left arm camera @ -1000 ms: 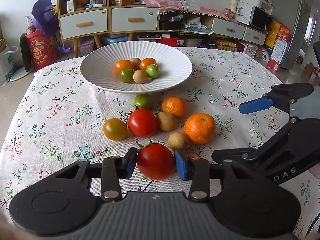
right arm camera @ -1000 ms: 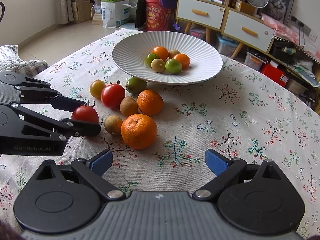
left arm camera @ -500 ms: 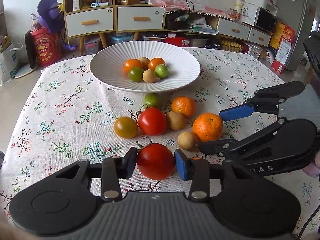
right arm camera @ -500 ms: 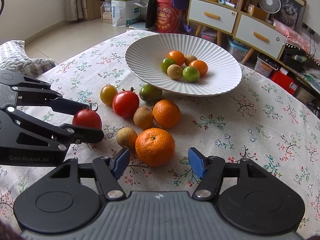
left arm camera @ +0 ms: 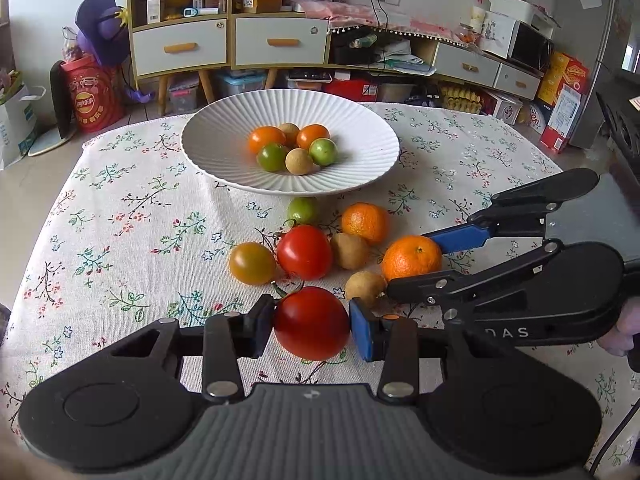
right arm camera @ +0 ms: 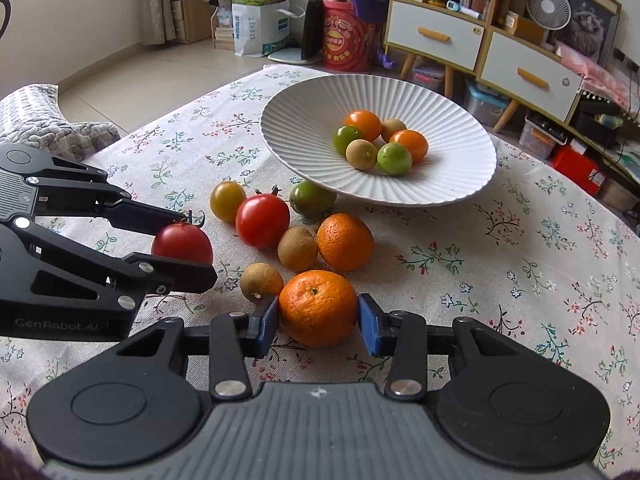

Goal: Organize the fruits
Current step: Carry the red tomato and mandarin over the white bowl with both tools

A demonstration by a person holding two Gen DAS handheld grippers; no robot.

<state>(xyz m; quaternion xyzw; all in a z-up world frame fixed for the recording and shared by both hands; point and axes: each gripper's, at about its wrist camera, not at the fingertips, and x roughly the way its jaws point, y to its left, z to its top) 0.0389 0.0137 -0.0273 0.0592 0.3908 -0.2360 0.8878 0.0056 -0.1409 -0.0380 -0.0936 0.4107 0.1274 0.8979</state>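
The table, under a floral cloth, carries a wide white ribbed plate ahead of both tools, already holding six small orange, green and tan fruits. Between plate and tools lies a loose cluster still to be moved.

The right tool has just been closing, and its blue pads now sit against both sides of a round, dimpled orange mandarin resting on the cloth. It is probably light, with a firm but yielding peel that gives good friction; gripping across its widest middle, as here, looks sound.

The left tool is clamped on a glossy red tomato with a green stem, just beside the mandarin. Its smooth skin is likely slippery and easily bruised, so a gentle squeeze at the equator suits it.

Small tan round fruits touch the mandarin and could roll.
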